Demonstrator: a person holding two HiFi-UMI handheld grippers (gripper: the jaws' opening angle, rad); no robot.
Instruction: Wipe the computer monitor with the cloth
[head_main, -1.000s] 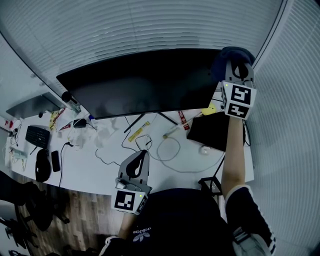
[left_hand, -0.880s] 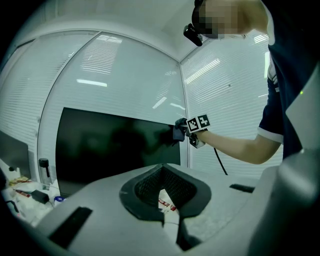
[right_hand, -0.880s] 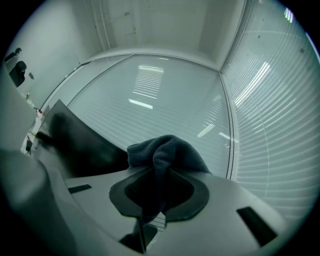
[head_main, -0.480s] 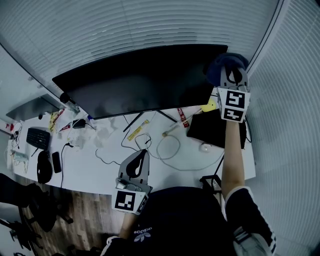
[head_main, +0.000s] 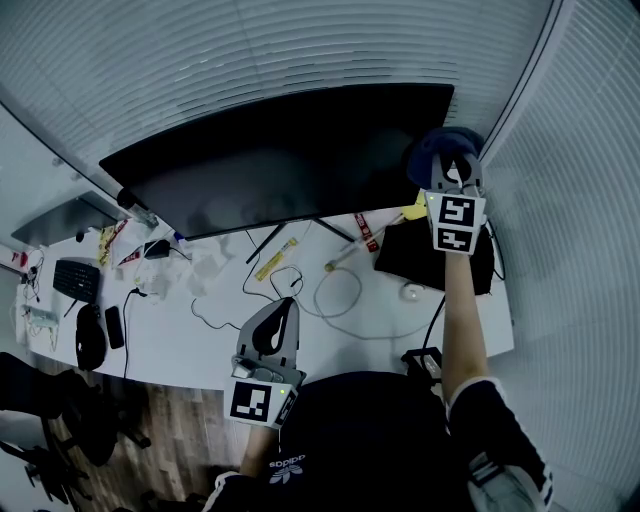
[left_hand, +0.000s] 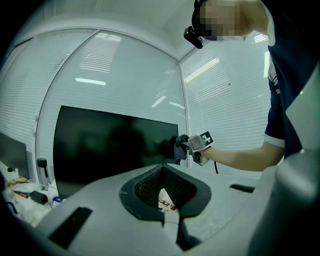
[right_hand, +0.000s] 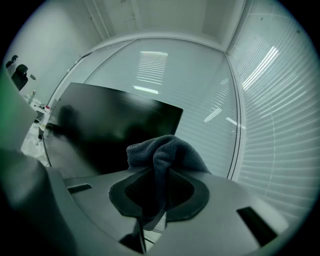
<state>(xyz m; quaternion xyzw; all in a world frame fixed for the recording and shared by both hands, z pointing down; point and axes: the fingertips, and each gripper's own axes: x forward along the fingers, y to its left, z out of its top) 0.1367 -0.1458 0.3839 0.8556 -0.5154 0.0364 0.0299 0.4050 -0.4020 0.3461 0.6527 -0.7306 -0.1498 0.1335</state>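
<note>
Monitor (head_main: 280, 160) upright at the back of the white desk (head_main: 180, 340), screen dark; cloth (head_main: 440, 150), dark blue and bunched, held against its right edge at about mid-height; clamped there in the right gripper (head_main: 447, 170), jaws pinched onto a fold. Left gripper (head_main: 278, 318) low over the desk's near edge, jaws together on nothing, well apart from the screen. Apparently wiping at the right margin only; centre and left of the screen probably left to do; no streaks or dust discernible either way.
</note>
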